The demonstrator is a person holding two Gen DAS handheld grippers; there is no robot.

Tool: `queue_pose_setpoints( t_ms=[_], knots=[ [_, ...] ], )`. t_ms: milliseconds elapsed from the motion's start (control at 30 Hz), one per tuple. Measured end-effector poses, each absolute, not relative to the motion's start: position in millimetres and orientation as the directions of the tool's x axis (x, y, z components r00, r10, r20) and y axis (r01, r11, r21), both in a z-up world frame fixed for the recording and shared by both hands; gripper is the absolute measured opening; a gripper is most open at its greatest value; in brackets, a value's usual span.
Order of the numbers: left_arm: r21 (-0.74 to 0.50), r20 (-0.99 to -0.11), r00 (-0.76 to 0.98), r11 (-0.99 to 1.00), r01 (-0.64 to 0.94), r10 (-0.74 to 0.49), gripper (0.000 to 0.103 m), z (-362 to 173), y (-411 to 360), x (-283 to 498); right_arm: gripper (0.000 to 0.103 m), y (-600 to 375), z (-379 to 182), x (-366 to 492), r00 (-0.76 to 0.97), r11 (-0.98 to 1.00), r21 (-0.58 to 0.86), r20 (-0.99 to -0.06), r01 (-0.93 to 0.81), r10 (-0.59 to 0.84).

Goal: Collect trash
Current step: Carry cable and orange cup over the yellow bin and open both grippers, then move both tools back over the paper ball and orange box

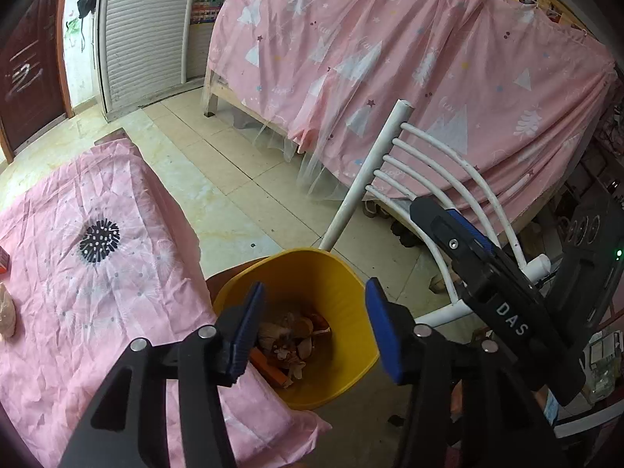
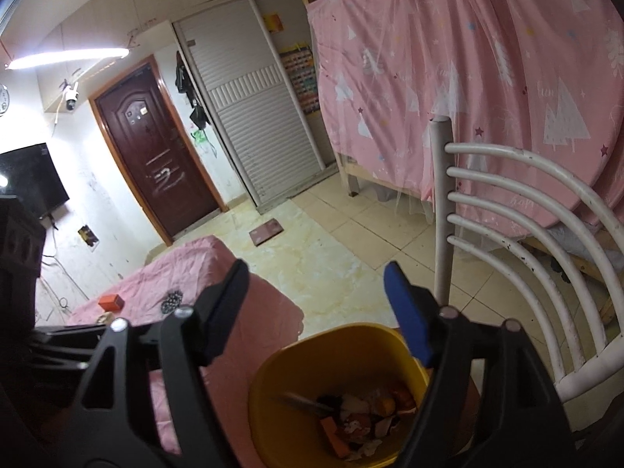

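Yellow plastic bin [image 1: 296, 327] sits right under both tongs, scraps [image 1: 290, 341] piled inside; left tongs [image 1: 312, 327] and right tongs [image 2: 316, 312] gape wide, empty; the orange box [image 2: 111, 302] on the table [image 1: 97, 273] beyond looks light, stiff; pinch its flat sides.

Right tongs [image 2: 318, 304] gape empty above the yellow bin [image 2: 273, 401] holding trash scraps [image 2: 366, 425].

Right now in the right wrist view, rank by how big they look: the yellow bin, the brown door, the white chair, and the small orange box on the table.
1. white chair
2. yellow bin, though nearness inflates it
3. brown door, shrunk by distance
4. orange box
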State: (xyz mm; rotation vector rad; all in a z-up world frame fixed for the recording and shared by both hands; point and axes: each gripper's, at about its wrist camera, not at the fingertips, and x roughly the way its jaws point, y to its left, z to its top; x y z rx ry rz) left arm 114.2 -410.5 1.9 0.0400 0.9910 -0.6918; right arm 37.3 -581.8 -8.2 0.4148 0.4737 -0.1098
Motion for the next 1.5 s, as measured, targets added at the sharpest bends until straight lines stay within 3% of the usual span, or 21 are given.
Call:
queue_pose_setpoints(
  t_ms=[433, 900, 967, 1233, 1500],
  knots=[
    [-0.287, -0.745, 0.442, 0.838, 0.464, -0.5, 0.047, 24, -342, 131, 0.074, -517, -11, 70, 0.861, 0.946, 0.312, -0.5, 0.083, 0.09],
    [-0.247, -0.748, 0.561, 0.933, 0.26, -0.354, 0.049, 22, -219, 176, 0.079, -401, -14, 123, 0.799, 0.961, 0.254, -0.553, -0.11, 0.237],
    [-0.24, -0.75, 0.572, 0.942, 0.233, -0.332, 0.051, 21, -204, 182, 0.079, -386, -16, 129, 0.787, 0.96, 0.246, -0.561, -0.135, 0.255],
    [-0.186, -0.768, 0.597, 0.973, 0.139, -0.232, 0.076, 18, -152, 221, 0.084, -319, -24, 157, 0.723, 0.942, 0.206, -0.604, -0.263, 0.334],
    [-0.176, -0.789, 0.588, 0.982, 0.066, -0.181, 0.086, 5, -111, 257, 0.086, -263, -28, 178, 0.659, 0.907, 0.171, -0.637, -0.385, 0.4]
  ],
)
